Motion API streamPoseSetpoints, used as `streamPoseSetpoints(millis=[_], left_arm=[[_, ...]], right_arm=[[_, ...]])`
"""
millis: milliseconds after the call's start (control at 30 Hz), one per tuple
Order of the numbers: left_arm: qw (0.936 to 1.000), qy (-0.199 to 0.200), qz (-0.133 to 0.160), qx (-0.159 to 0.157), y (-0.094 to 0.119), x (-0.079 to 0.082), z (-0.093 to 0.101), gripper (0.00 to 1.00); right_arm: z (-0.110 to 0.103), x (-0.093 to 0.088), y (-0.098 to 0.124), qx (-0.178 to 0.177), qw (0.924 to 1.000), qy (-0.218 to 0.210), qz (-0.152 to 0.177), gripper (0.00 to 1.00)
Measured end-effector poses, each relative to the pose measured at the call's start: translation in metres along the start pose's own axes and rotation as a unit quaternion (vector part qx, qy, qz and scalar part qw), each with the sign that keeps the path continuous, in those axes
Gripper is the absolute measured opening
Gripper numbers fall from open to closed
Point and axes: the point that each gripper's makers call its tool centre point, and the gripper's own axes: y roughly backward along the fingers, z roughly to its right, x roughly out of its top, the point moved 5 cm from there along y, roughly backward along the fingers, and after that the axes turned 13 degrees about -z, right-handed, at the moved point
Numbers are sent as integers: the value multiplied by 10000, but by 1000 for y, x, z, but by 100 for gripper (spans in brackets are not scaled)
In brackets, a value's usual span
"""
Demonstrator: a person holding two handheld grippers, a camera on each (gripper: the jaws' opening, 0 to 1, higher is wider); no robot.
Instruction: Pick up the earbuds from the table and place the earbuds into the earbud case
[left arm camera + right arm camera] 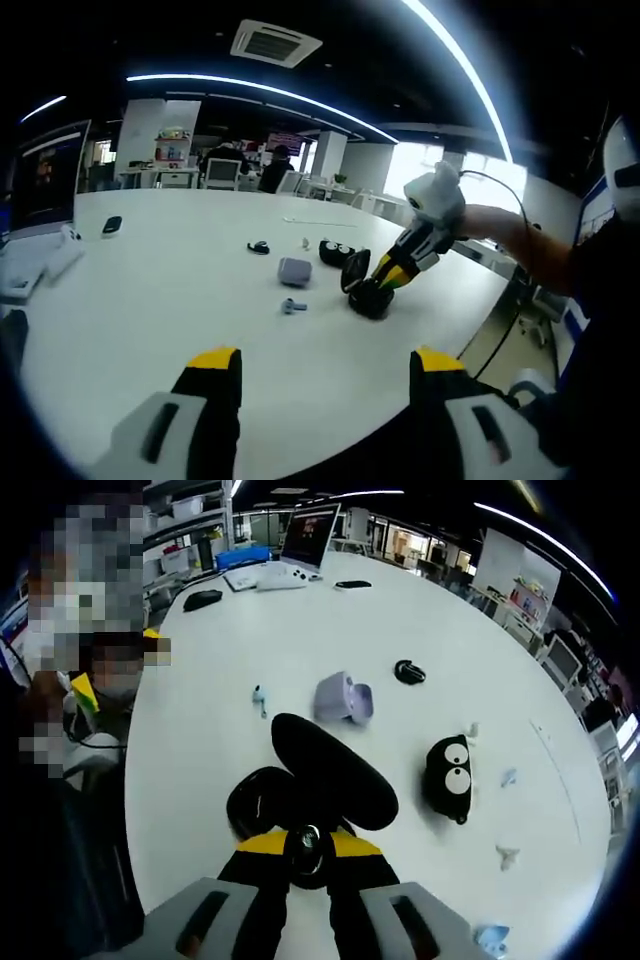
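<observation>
In the left gripper view, the left gripper (325, 375) hovers released over the tabletop (180, 290), while at two o'clock the right gripper (382, 278) reaches down into the open black case (368, 296). In the right gripper view, the right gripper (309, 852) is clenched on a black earbud (307, 844), apparently seating it in the case (300, 780); a pale earbud (260, 697) lies at eleven o'clock.

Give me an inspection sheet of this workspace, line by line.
Surface: white table, mostly bare.
Job's things: open black earbud case at the right gripper's tips; a small earbud lies loose; lilac case beyond it.
Clutter: black case with cartoon eyes, small black item, laptop at the far end.
Grippers: left gripper open over the table; right gripper closed on something small and dark at the black case.
Cables: one trails from the right gripper.
Surroundings: open office, ceiling light strips, people.
</observation>
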Motion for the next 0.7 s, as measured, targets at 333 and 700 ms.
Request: streamPoseSetpoints(millis=[333,700], left_arm=[[10000,-4,14,-2,1,0,3,69],[10000,-69,-27,-10,-4,4,6,69]], right_arm=[[0,0,3,-38,9999,55,93,13],[6,-6,22,-116,9994,14,337,14]])
